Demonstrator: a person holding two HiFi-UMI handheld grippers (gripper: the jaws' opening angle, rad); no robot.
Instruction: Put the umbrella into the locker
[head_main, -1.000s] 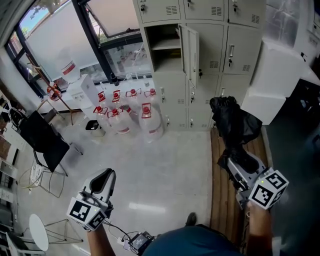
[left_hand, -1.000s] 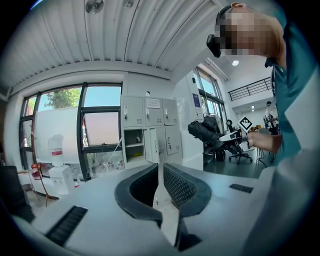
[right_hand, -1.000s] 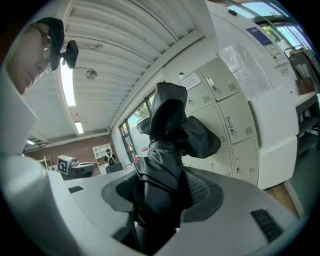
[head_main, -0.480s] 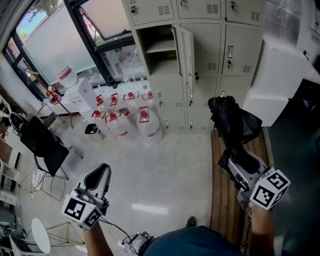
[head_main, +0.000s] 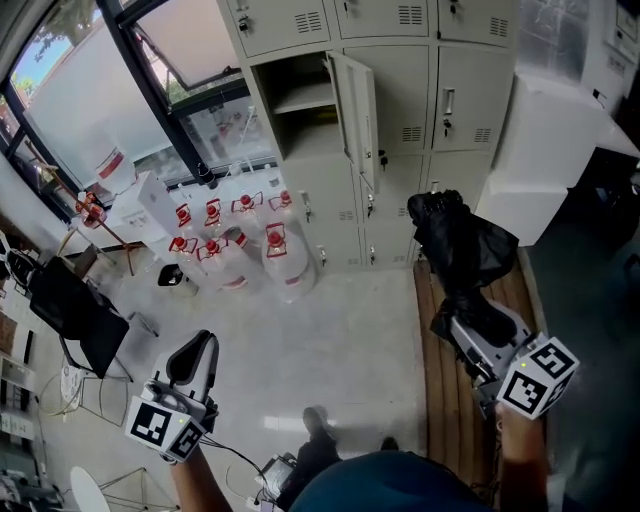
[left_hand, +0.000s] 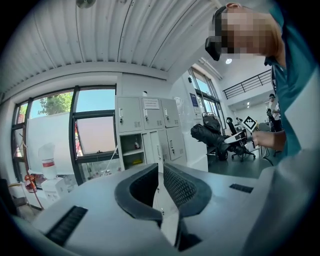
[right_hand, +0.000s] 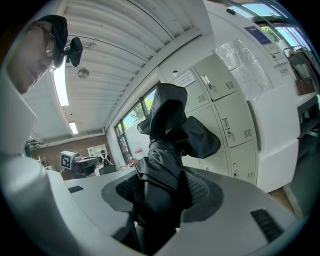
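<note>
The bank of grey metal lockers (head_main: 400, 60) fills the far wall. One compartment (head_main: 300, 95) has its grey door (head_main: 355, 110) swung outward, which leaves the shelf space accessible as the destination. A cluster of clear plastic water jugs with red caps (head_main: 250, 245) stands on the floor in front of the lockers, below that compartment, so the approach probably has to pass beside or over them. The folded black fabric umbrella (head_main: 462, 245) is not yet in the locker: it is carried in the air, well to the right of the open door, projecting forward from the right gripper (head_main: 452, 318). In the right gripper view the jaws are clamped on the bundled fabric, with the bulk of the umbrella ahead of them, an orientation suited to end-first insertion. The left gripper (head_main: 198, 350) hangs low and well apart, its jaws drawn to a thin slit with nothing between them. It appears held in reserve, possibly to steady the door.
</note>
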